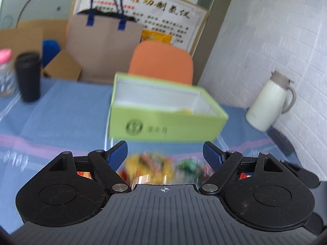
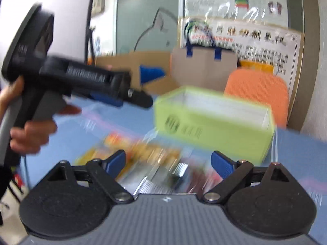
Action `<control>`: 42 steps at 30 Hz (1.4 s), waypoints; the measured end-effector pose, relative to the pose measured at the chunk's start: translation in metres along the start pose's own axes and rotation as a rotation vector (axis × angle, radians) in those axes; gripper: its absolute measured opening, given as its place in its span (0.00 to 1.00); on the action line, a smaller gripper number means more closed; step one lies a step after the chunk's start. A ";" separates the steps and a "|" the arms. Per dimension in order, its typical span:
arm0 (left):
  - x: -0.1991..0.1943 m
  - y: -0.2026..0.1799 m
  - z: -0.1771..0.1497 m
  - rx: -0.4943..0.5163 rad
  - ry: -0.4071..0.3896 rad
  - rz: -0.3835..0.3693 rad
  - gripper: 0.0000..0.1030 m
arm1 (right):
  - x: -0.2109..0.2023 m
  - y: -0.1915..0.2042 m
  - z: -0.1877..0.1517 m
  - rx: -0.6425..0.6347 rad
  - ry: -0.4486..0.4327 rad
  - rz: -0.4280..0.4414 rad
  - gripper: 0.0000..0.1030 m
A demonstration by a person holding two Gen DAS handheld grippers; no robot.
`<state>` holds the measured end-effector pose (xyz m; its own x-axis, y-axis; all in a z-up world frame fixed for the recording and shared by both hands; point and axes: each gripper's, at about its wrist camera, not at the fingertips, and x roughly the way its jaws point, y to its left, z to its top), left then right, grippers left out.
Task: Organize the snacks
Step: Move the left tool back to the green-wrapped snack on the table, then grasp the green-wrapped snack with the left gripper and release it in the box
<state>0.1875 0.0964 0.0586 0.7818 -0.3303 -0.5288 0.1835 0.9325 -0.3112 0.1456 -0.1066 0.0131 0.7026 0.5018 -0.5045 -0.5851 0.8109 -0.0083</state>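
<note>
An open lime-green box [image 1: 163,122] stands on the blue tablecloth, with something yellow [image 1: 185,111] low inside it. It also shows in the right wrist view [image 2: 214,126]. A blurred pile of colourful snack packets [image 1: 151,165] lies in front of the box, just below my left gripper [image 1: 165,155], which is open and empty. My right gripper [image 2: 168,163] is open and empty above the same packets [image 2: 143,157]. The left gripper, held in a hand, also shows in the right wrist view [image 2: 141,100], left of the box.
A black tumbler [image 1: 28,75] and a pink-lidded jar [image 1: 6,73] stand at the far left. A white jug [image 1: 269,102] stands at the right by the wall. An orange chair [image 1: 161,61], a paper bag [image 1: 102,40] and cardboard boxes are behind the table.
</note>
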 end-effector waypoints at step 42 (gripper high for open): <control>-0.028 0.062 -0.101 -0.216 0.211 -0.088 0.32 | 0.065 0.112 -0.028 -0.031 0.120 0.062 0.71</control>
<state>0.1166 0.1484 -0.0256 0.6237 -0.4527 -0.6372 0.0970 0.8537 -0.5116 0.1140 0.0083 -0.0445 0.6123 0.5095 -0.6046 -0.6393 0.7690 0.0006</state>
